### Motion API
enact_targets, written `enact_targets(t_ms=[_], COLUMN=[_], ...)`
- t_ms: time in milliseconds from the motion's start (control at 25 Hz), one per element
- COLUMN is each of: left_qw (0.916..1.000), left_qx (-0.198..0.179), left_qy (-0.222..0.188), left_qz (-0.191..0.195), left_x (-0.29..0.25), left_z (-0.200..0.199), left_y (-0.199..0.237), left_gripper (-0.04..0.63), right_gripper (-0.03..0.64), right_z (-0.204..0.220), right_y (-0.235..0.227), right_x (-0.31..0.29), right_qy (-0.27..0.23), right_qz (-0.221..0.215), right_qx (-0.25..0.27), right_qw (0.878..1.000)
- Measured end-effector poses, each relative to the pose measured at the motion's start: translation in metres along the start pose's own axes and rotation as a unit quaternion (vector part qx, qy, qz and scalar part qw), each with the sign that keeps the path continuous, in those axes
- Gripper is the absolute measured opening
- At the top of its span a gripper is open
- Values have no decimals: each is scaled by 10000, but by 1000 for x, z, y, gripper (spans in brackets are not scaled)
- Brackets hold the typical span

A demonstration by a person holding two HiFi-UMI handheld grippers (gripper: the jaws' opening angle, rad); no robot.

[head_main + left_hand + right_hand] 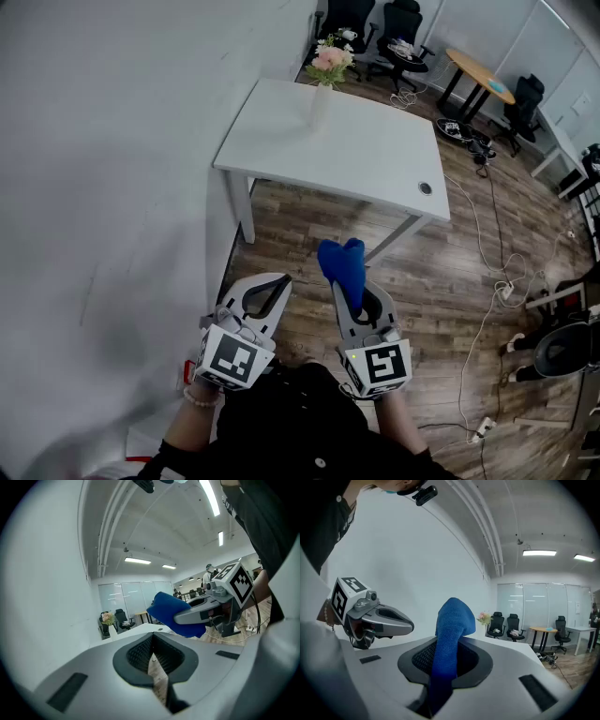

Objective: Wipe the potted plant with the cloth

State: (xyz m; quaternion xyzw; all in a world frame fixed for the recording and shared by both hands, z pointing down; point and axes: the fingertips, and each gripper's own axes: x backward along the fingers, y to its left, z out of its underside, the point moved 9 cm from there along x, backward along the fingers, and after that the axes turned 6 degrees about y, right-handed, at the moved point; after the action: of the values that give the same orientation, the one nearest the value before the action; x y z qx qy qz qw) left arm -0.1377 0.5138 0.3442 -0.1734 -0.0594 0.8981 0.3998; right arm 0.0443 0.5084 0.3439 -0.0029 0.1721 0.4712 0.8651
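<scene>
Two grippers up, both held out in front of the person, roughly level and side by side over the wooden floor. Left gripper: clenched, jaws together with nothing between them. Right gripper: grasping the cloth, a blue one, pinched low so that a folded hump of it stands up past the jaws.

Potted plant: pink and pale blooms in a white vase, upright on the far side of the white surface, close to the wall. It is well apart from both grippers, with a stretch of open floor and the near part of the surface between.

Step in hand, as I read it: the approach. Cloth is secured, wiping not yet begun, nothing touching the plant.

Next move, by my judgement: close in on the surface and bring the right gripper forward until the loose hump of cloth meets the leaves or the vase. The vase looks slim and tall, so a sideways push could tip it. The empty left gripper may need to steady it, and would have to open first.

Count:
- grippers: two
- cloth: one
- potted plant: one
- white surface: one, bare but for the plant
- round wooden-topped table: one, at the back
- dark office chairs: at least three
- cables: several, trailing across the floor on the right.
</scene>
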Motion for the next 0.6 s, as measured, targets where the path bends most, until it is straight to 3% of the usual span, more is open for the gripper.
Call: enact_targets(t_ms=[120,360,600], left_qw=[9999,9999,10000], left_qx=[-167,-140,-56], left_qy=[15,15,-9], left_qz=[33,-9,-81], left_x=[3,11,21], left_z=[20,23,26], left_y=[-2,-1,1], left_gripper=[14,14,14], right_gripper=[87,88,89], right_z=[-1,-5,-3], right_y=[7,14,22], right_x=[-1,1,2], right_qy=[3,93,-153], right_qz=[-23,-34,-173], right_qx=[-2,30,-106], right_qw=[10000,9999,9997])
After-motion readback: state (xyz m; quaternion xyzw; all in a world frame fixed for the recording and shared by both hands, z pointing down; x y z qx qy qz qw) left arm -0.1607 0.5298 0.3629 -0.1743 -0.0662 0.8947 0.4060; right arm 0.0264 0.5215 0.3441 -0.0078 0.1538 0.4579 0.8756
